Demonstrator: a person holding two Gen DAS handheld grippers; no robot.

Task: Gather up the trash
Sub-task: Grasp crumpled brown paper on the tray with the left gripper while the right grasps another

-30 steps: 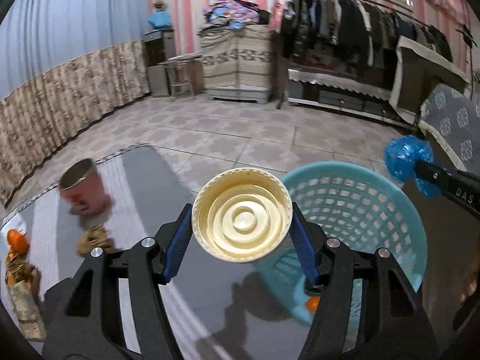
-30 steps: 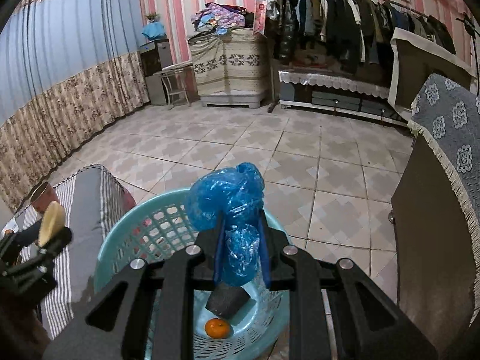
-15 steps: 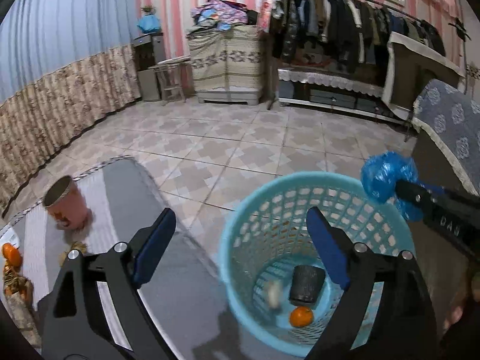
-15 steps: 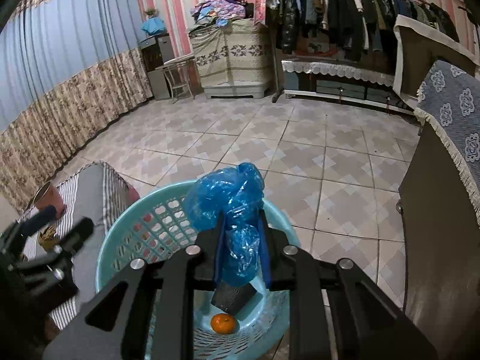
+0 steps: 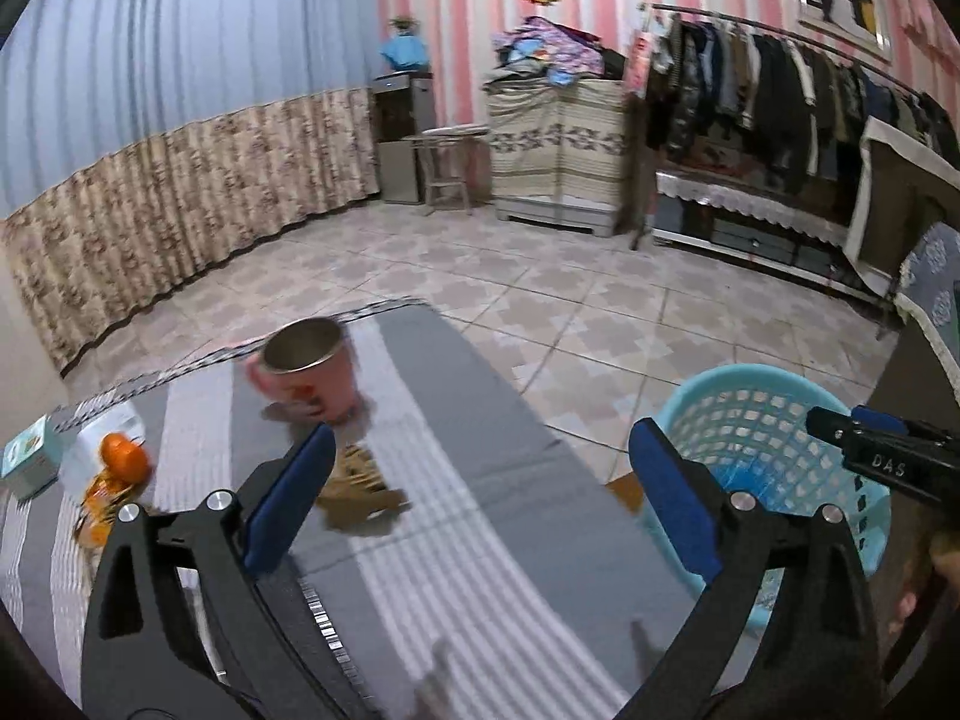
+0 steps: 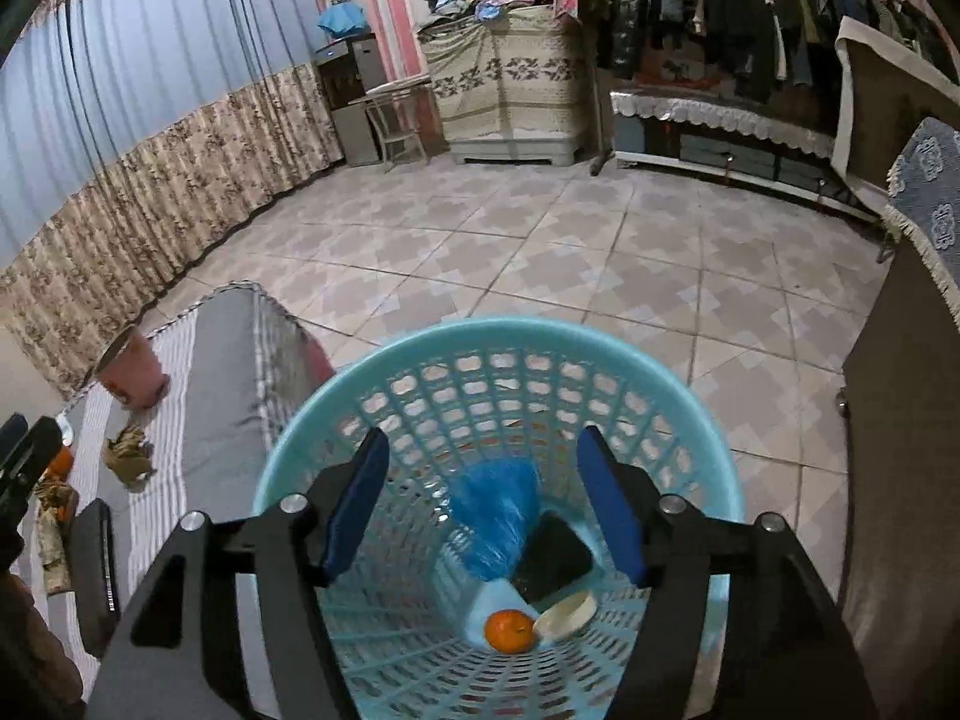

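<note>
The light blue basket stands on the floor beside the table. Inside it lie a blue plastic bag, a dark cup, an orange and a cream lid. My right gripper is open and empty, right above the basket's mouth. My left gripper is open and empty over the grey striped table. A crumpled brown scrap lies just past its left finger. The basket also shows in the left wrist view, with the right gripper's tip over it.
A pink cup stands on the table behind the scrap. An orange and wrappers lie at the table's left, near a small teal box. A dark cabinet stands right of the basket. Tiled floor stretches beyond.
My left gripper dropped the cream lid into the basket and swung left over the table. My right gripper opened and the blue bag fell into the basket.
</note>
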